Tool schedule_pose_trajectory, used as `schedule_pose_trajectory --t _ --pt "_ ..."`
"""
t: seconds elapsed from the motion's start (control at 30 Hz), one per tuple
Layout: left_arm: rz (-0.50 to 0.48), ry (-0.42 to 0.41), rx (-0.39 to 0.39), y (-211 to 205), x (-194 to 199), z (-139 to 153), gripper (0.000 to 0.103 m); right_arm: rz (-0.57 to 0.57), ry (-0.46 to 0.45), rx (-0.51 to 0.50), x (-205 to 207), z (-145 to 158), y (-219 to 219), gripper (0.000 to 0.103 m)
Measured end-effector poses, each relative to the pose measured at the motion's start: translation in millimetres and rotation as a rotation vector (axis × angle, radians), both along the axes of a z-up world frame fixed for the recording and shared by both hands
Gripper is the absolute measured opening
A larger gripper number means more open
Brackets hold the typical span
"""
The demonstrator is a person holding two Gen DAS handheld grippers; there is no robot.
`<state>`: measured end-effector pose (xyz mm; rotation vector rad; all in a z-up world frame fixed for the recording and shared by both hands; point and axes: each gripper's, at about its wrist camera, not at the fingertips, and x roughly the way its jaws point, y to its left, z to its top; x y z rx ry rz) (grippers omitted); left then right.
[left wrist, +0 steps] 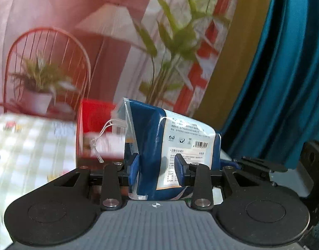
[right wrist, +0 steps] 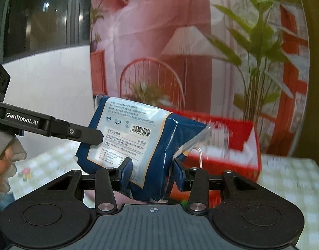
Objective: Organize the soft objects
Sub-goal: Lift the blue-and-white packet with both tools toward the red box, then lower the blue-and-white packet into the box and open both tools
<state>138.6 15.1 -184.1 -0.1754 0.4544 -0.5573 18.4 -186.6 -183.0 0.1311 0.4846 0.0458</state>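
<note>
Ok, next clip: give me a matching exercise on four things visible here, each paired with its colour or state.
Things:
1. soft pack
2. box
3. tablecloth
4. curtain

Colours or states:
A. teal, hanging in folds
B. pale checked pattern
C. red and white
D. blue with a white printed label, clamped by both the left gripper and the right gripper

Pairs: 1-D, 2-C, 3-B, 4-A

Bright even light; background motion-blurred, near foreground sharp; fisheye bending at edges.
</note>
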Motion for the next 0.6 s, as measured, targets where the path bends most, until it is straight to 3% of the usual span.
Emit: schedule_pose_trajectory --t 0.13,0.3,0.6 --pt "0.021 -0.022 -0.016 -7.0 33.3 22.9 0.037 -0.006 -0.034 -0.005 34.6 16.7 -16.0 0.039" --pt "0.039 0.040 -0.029 -18.2 78.8 34.2 0.038 -0.011 -0.034 -0.040 81.8 26.4 -35.7 0.039" --pt "0.069 0.193 0.032 -34.0 144.4 0.1 0.039 -0.032 0.127 0.031 149.3 2.5 -71.9 0.039"
